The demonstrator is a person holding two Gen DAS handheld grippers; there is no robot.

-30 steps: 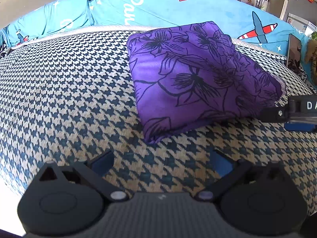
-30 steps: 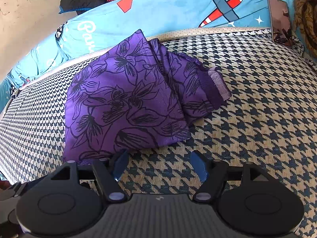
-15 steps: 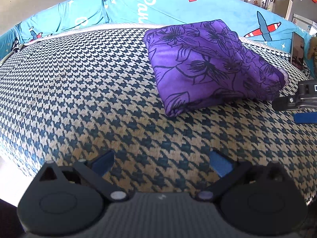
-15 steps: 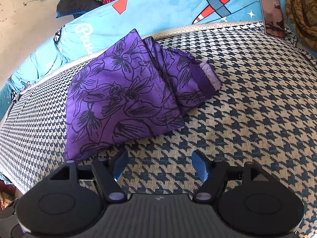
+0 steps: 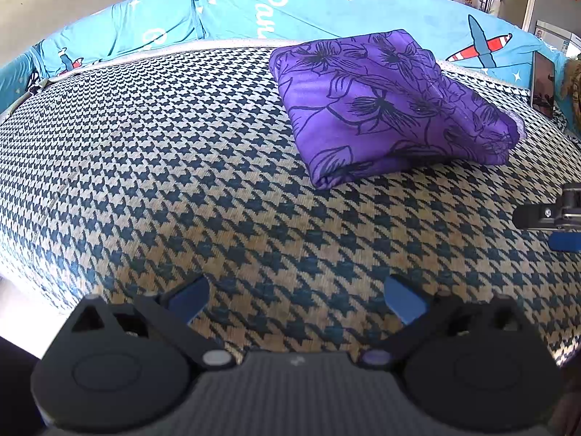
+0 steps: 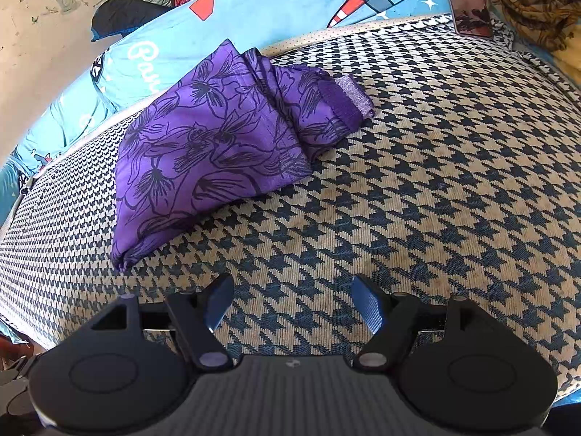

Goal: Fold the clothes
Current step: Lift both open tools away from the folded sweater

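A houndstooth mat [image 5: 203, 167] in navy and cream covers the bed and fills most of both views. Behind it runs a turquoise sheet [image 5: 297, 11] printed with red-and-white aeroplanes and white script. The purple garment [image 6: 218, 145] with black flower outlines lies folded into a compact bundle on the far part of the mat, close to the turquoise sheet; its banded hem [image 6: 350, 100] pokes out at the bundle's right end in the right wrist view. A phone [image 6: 468, 0] leans upright at the far right edge of the mat. The left gripper [image 5: 296, 298] has its 2 blue-padded jaws spread wide over bare mat, holding nothing. The right gripper [image 6: 292, 299] likewise stands spread and empty, well short of the garment.
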